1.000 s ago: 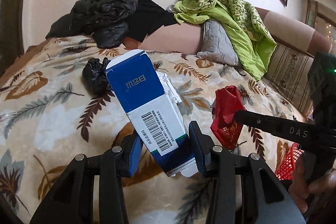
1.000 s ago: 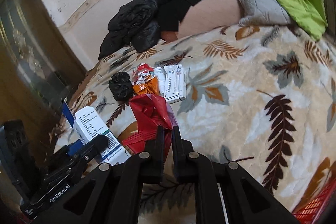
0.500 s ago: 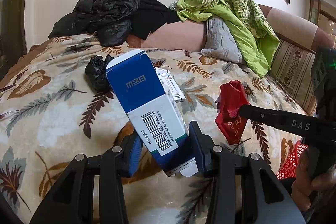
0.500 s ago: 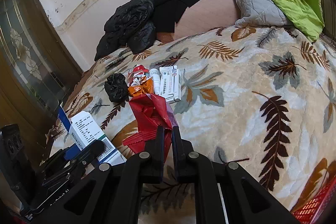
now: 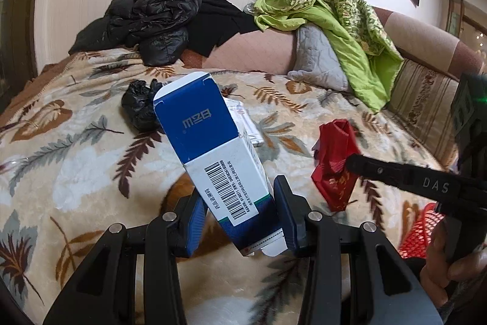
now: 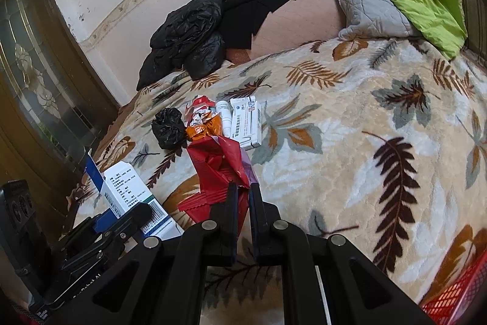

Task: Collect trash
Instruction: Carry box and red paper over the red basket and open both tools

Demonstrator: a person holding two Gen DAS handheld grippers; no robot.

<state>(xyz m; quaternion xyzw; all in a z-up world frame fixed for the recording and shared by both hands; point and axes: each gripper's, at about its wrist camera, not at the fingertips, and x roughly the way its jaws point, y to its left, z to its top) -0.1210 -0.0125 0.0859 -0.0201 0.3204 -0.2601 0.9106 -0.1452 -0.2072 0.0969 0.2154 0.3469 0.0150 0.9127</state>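
Observation:
My left gripper (image 5: 237, 203) is shut on a blue and white carton (image 5: 213, 148) with a barcode, held tilted above the leaf-patterned blanket (image 5: 76, 160). My right gripper (image 6: 243, 191) is shut on a crumpled red wrapper (image 6: 219, 166), which hangs off the bed; from the left wrist view that wrapper (image 5: 334, 160) shows at the tip of the right gripper. More trash lies on the blanket: a black bag (image 6: 169, 127), an orange and red packet (image 6: 201, 118), a small white bottle (image 6: 223, 114) and a white box (image 6: 246, 124).
A red mesh basket (image 6: 456, 294) sits at the lower right, near the bed's edge. Black jackets (image 5: 152, 20), a grey pillow (image 5: 316, 60) and a green quilt (image 5: 334, 8) are piled at the far side by the wall. A hand (image 5: 450, 273) grips the right tool.
Both views have shifted slightly, showing more of the wall and bed. The carton and the red wrapper stay gripped as before.

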